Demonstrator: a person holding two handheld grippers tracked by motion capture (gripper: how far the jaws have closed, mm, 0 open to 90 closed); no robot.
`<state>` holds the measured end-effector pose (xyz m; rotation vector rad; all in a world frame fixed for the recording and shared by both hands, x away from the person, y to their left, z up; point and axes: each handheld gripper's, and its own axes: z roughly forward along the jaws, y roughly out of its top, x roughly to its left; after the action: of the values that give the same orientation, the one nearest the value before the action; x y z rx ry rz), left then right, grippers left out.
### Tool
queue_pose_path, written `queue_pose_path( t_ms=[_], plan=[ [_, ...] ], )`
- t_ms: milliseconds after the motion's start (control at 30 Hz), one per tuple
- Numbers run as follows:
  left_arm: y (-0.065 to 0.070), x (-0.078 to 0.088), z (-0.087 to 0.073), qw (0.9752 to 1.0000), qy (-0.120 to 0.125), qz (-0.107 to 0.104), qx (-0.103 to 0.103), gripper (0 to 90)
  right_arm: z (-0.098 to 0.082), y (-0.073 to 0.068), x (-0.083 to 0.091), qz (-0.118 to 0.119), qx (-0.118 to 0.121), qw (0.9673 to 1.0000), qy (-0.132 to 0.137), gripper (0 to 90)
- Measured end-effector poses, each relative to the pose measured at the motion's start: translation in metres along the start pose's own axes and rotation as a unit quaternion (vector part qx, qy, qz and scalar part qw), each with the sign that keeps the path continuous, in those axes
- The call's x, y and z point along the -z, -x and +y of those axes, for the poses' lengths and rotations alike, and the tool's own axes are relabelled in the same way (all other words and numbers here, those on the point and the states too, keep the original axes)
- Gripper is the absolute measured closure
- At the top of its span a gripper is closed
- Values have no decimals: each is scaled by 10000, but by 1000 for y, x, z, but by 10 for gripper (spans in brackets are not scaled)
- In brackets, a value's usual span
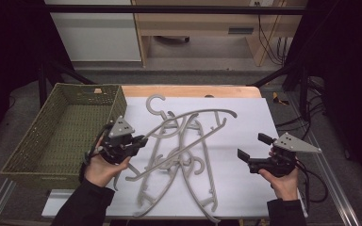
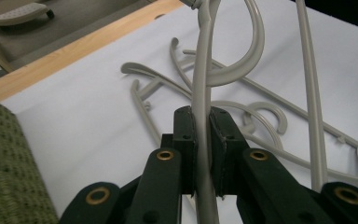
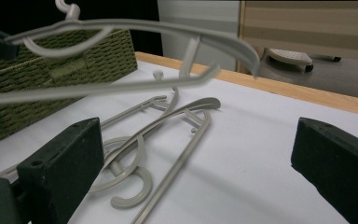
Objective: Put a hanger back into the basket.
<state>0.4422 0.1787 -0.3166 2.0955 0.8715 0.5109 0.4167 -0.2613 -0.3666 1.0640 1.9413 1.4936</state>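
A: Which step is happening now?
B: The left gripper (image 1: 139, 140) is clamping one grey hanger (image 1: 195, 116) and holding it in the air, just right of the green basket (image 1: 52, 136), above the pile of hangers (image 1: 179, 165).
A: And the right gripper (image 1: 254, 153)?
B: It is waiting wide apart, holding nothing, far from the basket. I think the next move is carrying the hanger over the basket wall without catching the pile.

Lifted hanger (image 2: 204, 88) cut by top and bottom edges in left gripper view; hook tip out of frame. Basket (image 3: 65, 70) cropped at left edge in right gripper view. Pile hangers (image 1: 179, 160) overlap, lower ones partly hidden.
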Motion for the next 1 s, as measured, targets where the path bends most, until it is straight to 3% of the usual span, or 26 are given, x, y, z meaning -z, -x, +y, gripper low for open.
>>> queue_pose_path(
  t_ms=[267, 333, 367, 467, 533, 1000],
  plan=[
    [-41, 24, 7, 9994, 35, 326, 104, 819, -1, 0, 0, -15, -19, 10000, -13, 26],
    [-45, 27, 7, 9992, 66, 362, 143, 818, -1, 0, -1, -16, -25, 10000, -7, 26],
    [-53, 33, 7, 9987, 142, 434, 246, 818, -1, 0, -1, -12, -23, 10000, -27, 26],
    [-68, 45, 6, 9974, 189, 636, 265, 818, -1, 1, -2, -29, -23, 10000, -27, 26],
    [-70, 47, 6, 9972, 212, 655, 281, 818, -1, 1, -2, -34, -22, 10000, -31, 26],
    [-120, 79, -8, 9937, 332, 984, 418, 818, -2, 2, -2, -54, -22, 10000, -67, 26]
  ],
)
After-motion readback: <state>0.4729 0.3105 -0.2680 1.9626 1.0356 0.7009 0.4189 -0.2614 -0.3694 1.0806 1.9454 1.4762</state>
